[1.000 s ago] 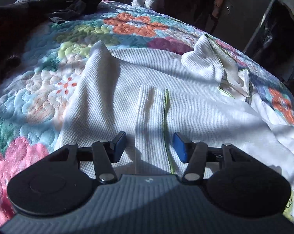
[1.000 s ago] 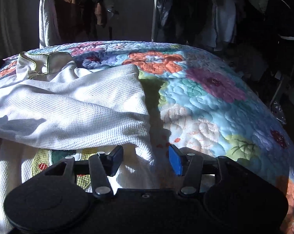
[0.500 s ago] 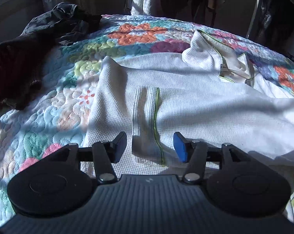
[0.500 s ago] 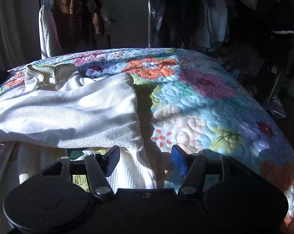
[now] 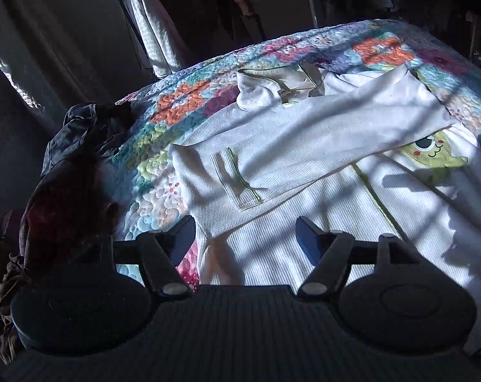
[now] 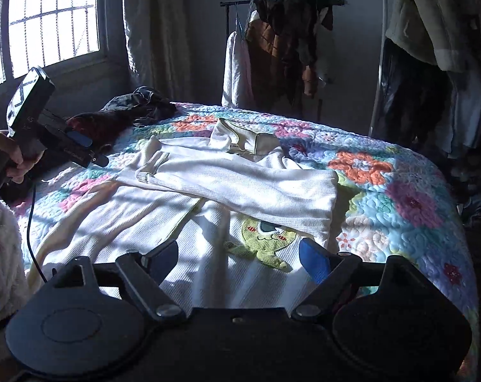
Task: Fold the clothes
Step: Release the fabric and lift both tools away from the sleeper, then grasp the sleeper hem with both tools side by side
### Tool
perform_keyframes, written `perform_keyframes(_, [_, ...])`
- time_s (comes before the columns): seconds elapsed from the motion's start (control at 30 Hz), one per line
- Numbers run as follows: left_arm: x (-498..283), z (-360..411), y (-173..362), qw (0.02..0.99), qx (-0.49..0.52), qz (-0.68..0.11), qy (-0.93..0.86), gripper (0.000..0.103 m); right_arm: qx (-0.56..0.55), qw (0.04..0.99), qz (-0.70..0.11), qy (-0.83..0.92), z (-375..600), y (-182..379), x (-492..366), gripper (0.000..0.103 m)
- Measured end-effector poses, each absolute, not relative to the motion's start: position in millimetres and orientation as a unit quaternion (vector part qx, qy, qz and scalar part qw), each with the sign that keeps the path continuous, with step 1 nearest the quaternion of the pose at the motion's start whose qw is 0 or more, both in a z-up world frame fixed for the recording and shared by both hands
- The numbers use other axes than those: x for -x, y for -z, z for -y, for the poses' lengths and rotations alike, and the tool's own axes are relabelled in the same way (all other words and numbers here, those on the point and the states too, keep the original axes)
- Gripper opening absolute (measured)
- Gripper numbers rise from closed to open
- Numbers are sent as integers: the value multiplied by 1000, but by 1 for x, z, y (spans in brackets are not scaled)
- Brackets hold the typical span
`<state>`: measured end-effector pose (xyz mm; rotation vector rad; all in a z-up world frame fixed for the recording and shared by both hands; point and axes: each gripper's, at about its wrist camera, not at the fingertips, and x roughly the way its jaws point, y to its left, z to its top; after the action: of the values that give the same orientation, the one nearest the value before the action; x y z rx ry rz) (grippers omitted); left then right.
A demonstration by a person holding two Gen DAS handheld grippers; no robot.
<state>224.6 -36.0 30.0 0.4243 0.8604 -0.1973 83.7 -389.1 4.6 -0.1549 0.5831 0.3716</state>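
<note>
Left wrist view: black two-finger left gripper with blue pads [image 5: 245, 238] raised over the bed, jaws opening, nothing between them, nothing held. Below, white waffle-knit garment with lime-green piping [image 5: 304, 222] spread on the floral quilted bedspread [image 5: 176, 102], both sleeves folded across the chest, the upper sleeve [image 5: 320, 140] partly covering a green cartoon patch [image 5: 431, 156]. White hood [image 5: 272, 86] at the far end of the garment. Heap of dark clothes [image 5: 81, 146] at the quilt's left edge. Hanging clothes in shadow beyond the bed.

Right wrist view: black two-finger right gripper with blue pads [image 6: 239, 256] above the near hem of the same garment [image 6: 129, 210], jaws opening, empty, clear of the fabric. Green patch [image 6: 262, 238] just beyond the pads, folded sleeve [image 6: 256, 184] lying across it. At left, a hand [image 6: 14, 159] gripping the left gripper [image 6: 81, 146] in the air above the quilt [image 6: 384, 191]. Barred window [image 6: 39, 22] and clothes rack [image 6: 288, 47] behind.
</note>
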Motion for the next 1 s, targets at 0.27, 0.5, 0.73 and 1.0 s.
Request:
perform_keyframes(0.27, [-131, 21, -78, 868, -220, -436, 91, 83, 158, 858, -404, -274, 368, -26, -71, 86])
perform_keyframes(0.5, [-57, -1, -10, 852, -63, -503, 132, 83, 91, 849, -440, -277, 369, -20, -21, 86])
perform_keyframes(0.73, [-13, -2, 44, 826, -30, -541, 159, 83, -6, 849, -470, -241, 382, 18, 27, 86])
perform_keyframes(1.0, [15, -11, 61, 821, -61, -543, 165, 83, -31, 841, -497, -213, 384, 42, 41, 86])
